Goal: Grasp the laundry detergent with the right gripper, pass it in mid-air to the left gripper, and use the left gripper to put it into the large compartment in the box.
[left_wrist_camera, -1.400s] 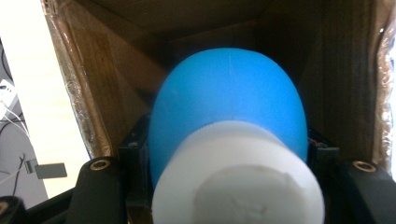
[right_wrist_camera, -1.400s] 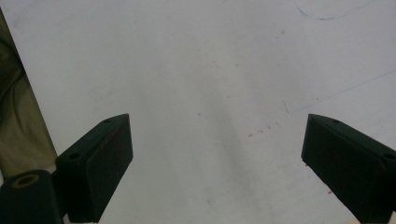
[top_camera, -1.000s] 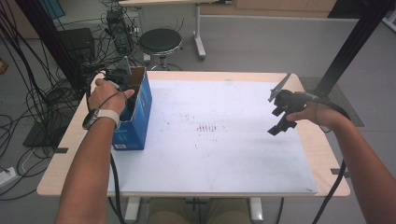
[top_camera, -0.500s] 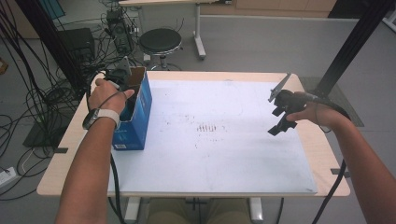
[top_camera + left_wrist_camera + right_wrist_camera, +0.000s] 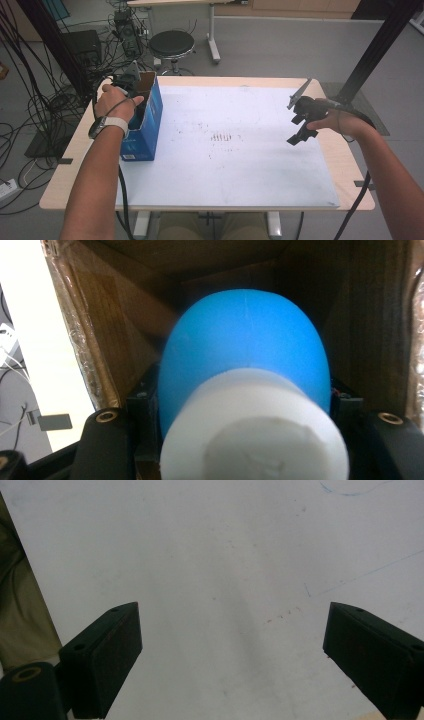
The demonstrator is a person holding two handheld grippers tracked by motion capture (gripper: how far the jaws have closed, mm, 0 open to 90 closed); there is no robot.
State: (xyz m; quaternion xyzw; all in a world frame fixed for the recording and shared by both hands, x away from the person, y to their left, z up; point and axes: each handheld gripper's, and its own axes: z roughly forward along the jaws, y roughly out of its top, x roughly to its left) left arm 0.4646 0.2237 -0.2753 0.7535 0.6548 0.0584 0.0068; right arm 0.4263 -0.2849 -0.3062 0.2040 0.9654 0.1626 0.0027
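Note:
A blue cardboard box (image 5: 150,120) stands open-topped on the left side of the table. My left gripper (image 5: 133,84) reaches down into it, with the person's hand on top. In the left gripper view the jaws of my left gripper (image 5: 245,407) press both sides of a rounded blue object with a thick white cylindrical end (image 5: 245,350), between the box's brown inner walls (image 5: 100,330). My right gripper (image 5: 295,131) hovers over the right part of the white mat (image 5: 225,165). Its jaws (image 5: 232,645) stand wide apart with nothing between them.
The white mat (image 5: 225,555) covers most of the wooden table (image 5: 70,165) and carries faint reddish marks (image 5: 222,136) at its middle. A black stool (image 5: 171,44), cables and equipment stand on the floor behind the table.

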